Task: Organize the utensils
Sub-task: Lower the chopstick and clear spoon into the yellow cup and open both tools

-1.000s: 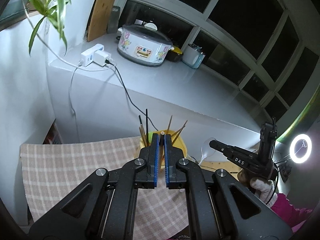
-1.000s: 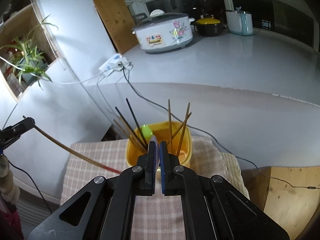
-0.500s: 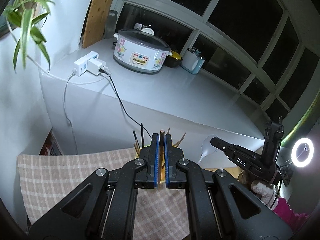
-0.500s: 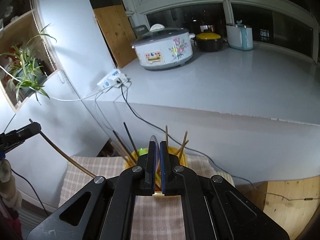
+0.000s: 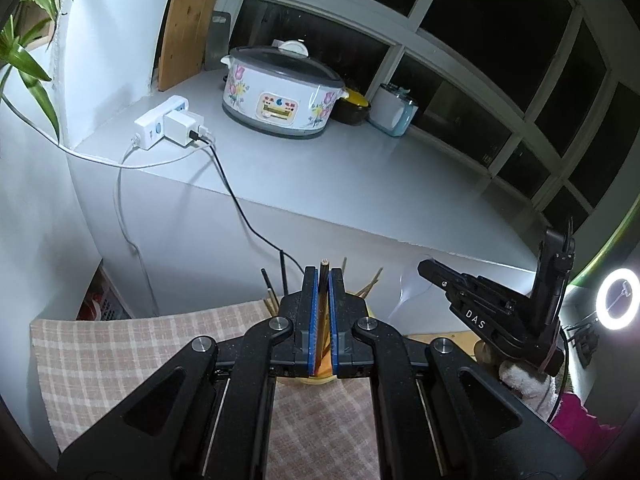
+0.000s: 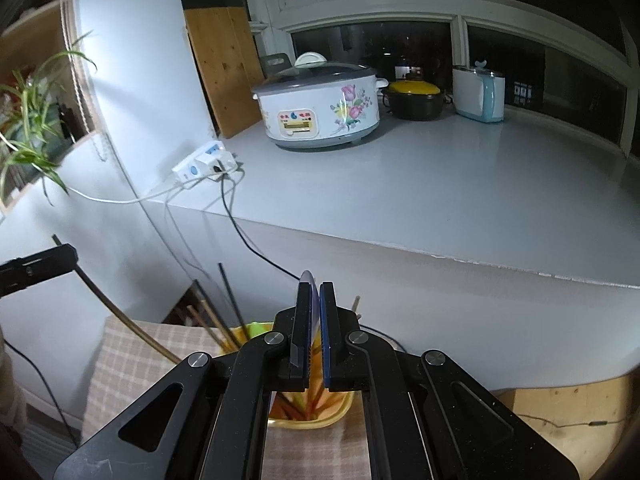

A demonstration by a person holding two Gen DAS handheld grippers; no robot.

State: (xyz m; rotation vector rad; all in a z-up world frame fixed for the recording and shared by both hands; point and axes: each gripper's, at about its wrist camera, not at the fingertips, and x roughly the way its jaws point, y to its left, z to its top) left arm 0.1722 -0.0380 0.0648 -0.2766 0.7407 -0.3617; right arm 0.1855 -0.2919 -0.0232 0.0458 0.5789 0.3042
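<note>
Chopstick (image 5: pixel 323 312), thin brown wood, clamped in left gripper (image 5: pixel 323 280)

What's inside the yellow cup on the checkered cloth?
Chopsticks stand in the yellow cup, some dark, some wooden, plus something green. The right gripper covers the middle, so the rest of the inside stays hidden.

My right gripper (image 6: pixel 315 300) is clamped on a thin pale translucent spoon handle (image 6: pixel 311 280). Beneath it a yellow plastic holder (image 6: pixel 316 420) of brown and dark chopsticks (image 6: pixel 224 312) stands on the beige checked cloth (image 6: pixel 120 360). At far left, my left gripper (image 6: pixel 44 266) grips a long brown chopstick (image 6: pixel 120 320).
</note>
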